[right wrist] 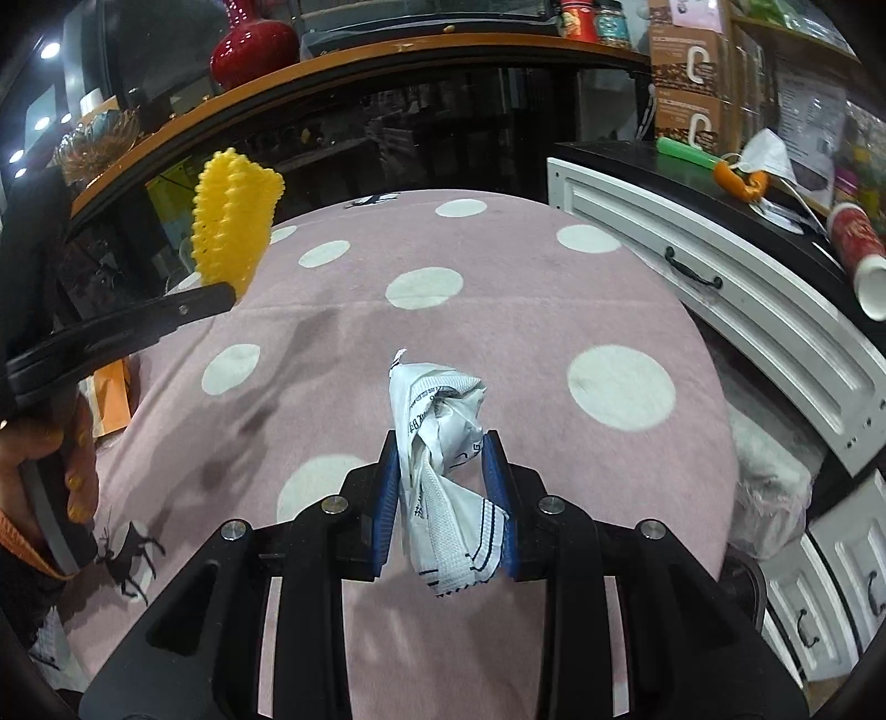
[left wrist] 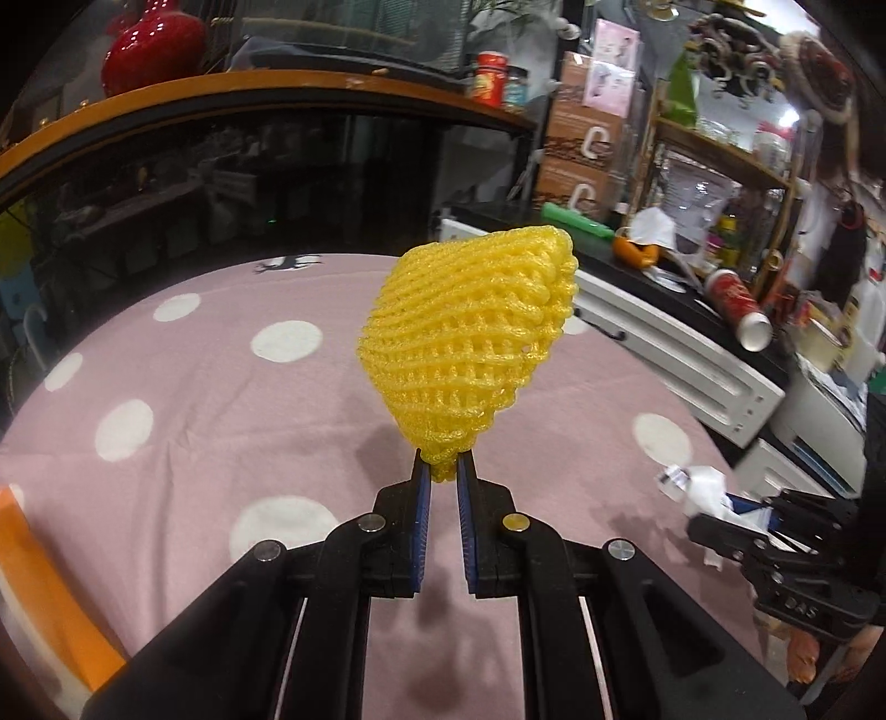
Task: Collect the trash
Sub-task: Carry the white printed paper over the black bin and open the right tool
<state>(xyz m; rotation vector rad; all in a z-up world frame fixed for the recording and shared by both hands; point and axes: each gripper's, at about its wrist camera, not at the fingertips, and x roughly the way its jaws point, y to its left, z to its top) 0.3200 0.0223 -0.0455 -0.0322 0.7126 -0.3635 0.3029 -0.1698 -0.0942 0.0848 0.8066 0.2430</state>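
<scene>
Two pieces of trash are held clear of the cloth: one yellow foam net (left wrist: 470, 343) pinched at the tips of the left gripper (left wrist: 440, 471), and one crumpled white wrapper (right wrist: 443, 443) clamped between the pads of the right gripper (right wrist: 443, 476). Ahead of both grippers, one red vase (left wrist: 149, 50) and two jars (left wrist: 501, 80) are counted on the wooden counter. Off to the right, one red paper cup (right wrist: 861, 257) is seen lying on its side and two stacked brown boxes (right wrist: 689, 72) are seen.

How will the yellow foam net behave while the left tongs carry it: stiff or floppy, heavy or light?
The yellow foam net probably is light and springy: pinched only at its narrow end by the left tongs, it stands upright without drooping. Its open mesh likely squashes easily, so it should not slip.
</scene>
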